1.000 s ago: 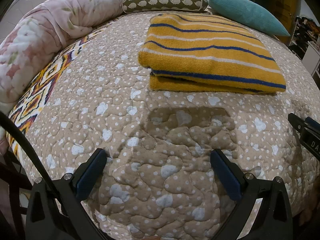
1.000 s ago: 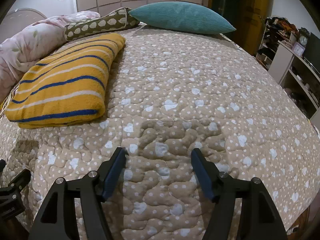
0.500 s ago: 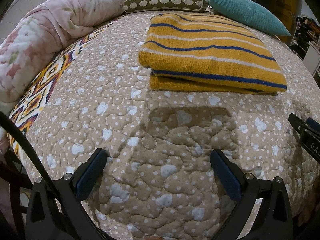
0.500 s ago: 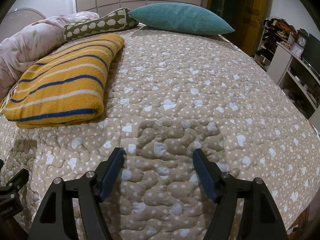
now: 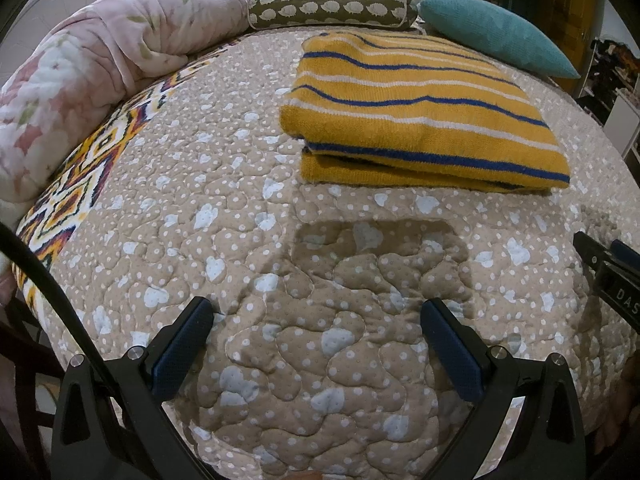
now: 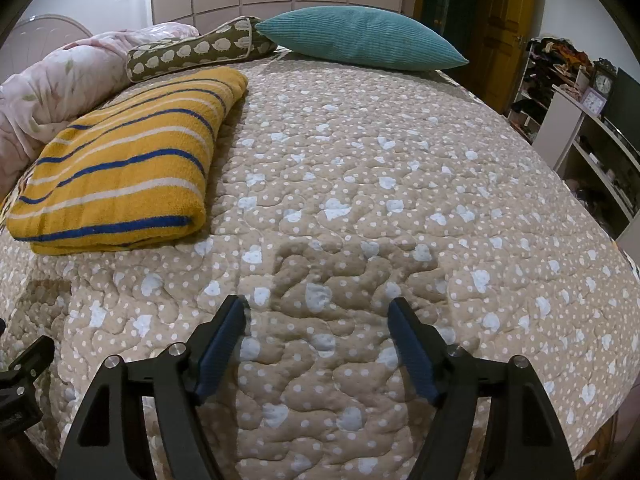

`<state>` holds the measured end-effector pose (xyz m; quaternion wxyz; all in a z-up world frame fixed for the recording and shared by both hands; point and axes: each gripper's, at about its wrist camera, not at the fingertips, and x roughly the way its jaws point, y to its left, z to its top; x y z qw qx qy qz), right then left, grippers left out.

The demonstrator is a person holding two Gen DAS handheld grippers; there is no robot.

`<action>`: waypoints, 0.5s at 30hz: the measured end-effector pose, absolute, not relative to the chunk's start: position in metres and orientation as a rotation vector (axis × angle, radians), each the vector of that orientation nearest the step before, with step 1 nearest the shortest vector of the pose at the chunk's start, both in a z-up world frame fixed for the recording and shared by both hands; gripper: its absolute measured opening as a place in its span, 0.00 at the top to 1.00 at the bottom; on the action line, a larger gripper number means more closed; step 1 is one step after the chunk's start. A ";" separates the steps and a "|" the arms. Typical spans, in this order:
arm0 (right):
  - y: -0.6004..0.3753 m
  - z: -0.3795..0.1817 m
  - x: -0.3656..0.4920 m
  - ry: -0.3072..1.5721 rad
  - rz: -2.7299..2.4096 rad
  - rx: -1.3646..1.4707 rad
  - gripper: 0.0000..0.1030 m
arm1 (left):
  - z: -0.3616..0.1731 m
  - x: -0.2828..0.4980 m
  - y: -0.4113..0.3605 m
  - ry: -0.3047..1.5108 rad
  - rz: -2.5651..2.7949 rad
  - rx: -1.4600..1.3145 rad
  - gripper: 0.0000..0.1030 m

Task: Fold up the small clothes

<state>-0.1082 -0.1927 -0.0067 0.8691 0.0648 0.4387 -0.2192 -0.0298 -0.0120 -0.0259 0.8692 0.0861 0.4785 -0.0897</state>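
Note:
A folded mustard-yellow knit garment [image 5: 420, 116] with blue and white stripes lies flat on the beige quilted bedspread [image 5: 240, 208]; in the right wrist view the garment [image 6: 124, 164] sits at the left. My left gripper [image 5: 318, 312] hovers open over bare quilt, well short of the garment. My right gripper [image 6: 318, 312] also hangs over bare quilt, right of the garment, its jaws opening with nothing between them. Each gripper's body shows at the edge of the other's view.
A pink floral duvet [image 5: 80, 64] is bunched along the left side. A patterned bolster [image 5: 332, 10] and a teal cushion [image 6: 360, 38] lie at the head of the bed. Shelves with clutter [image 6: 580, 120] stand past the bed's right edge.
The right gripper's fingers have spread a little wider. The left gripper and the garment have stayed as they were.

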 end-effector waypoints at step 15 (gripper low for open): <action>-0.183 0.006 -0.110 0.939 -0.469 0.064 0.23 | 0.016 -0.061 -0.018 0.851 -0.194 0.215 0.00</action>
